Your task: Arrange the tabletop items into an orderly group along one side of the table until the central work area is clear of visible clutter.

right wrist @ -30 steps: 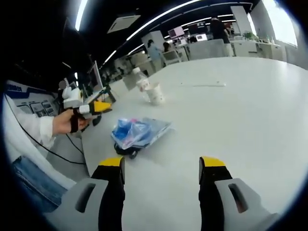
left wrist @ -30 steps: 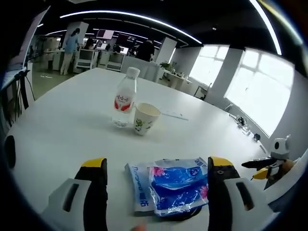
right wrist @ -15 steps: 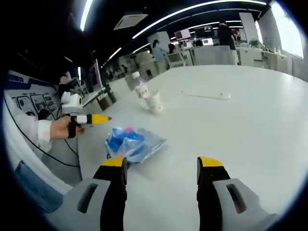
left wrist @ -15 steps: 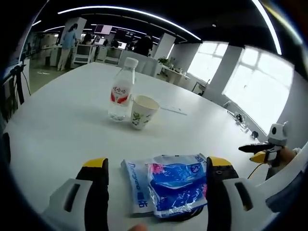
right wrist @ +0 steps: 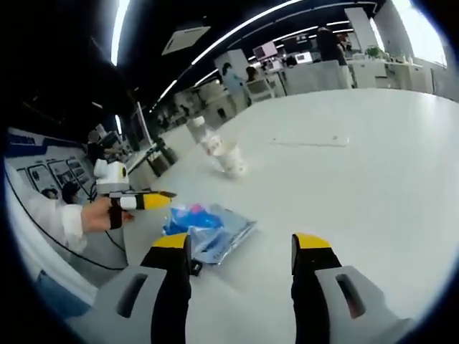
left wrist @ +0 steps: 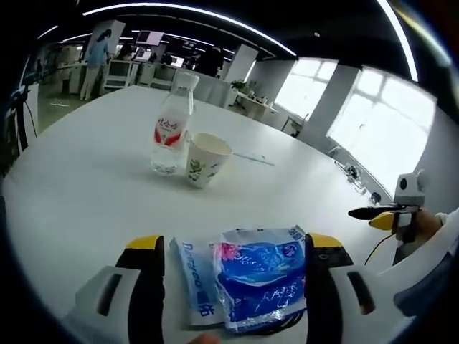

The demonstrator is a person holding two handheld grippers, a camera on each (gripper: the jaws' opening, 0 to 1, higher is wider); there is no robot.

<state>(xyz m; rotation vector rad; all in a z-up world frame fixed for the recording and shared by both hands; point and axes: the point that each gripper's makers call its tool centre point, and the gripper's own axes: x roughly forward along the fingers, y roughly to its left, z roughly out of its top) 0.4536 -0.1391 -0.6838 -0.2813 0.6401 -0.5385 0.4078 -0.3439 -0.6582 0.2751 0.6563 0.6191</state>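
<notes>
While the left claw (left wrist: 226, 251) sits low over the white worktop (left wrist: 86, 186), its two yellow-tipped jaws stand wide apart, one on either side of a blue plastic packet (left wrist: 251, 283) that lies flat between them; whether the jaws touch the packet cannot be told. The packet's long axis runs roughly across the gap from jaw to jaw, with its printed white end toward the view's left jaw. Something dark shows under its near edge, too hidden to identify. Beyond the packet, well apart from it, a clear water bottle (left wrist: 170, 122) with a red label stands upright, and a paper cup (left wrist: 204, 159) stands just beside it, tilted in the fisheye; whether the two touch cannot be told. A thin white strip (left wrist: 252, 158) lies flat on the worktop past the cup.

Seen from the right gripper view, the right claw (right wrist: 240, 247) is also open and grips nothing, held above bare worktop just beside the packet (right wrist: 208, 228). The left claw (right wrist: 147, 200) shows there in a hand (right wrist: 97, 215), close to the packet's other side, with the bottle (right wrist: 204, 137) and cup (right wrist: 233, 162) farther off.
</notes>
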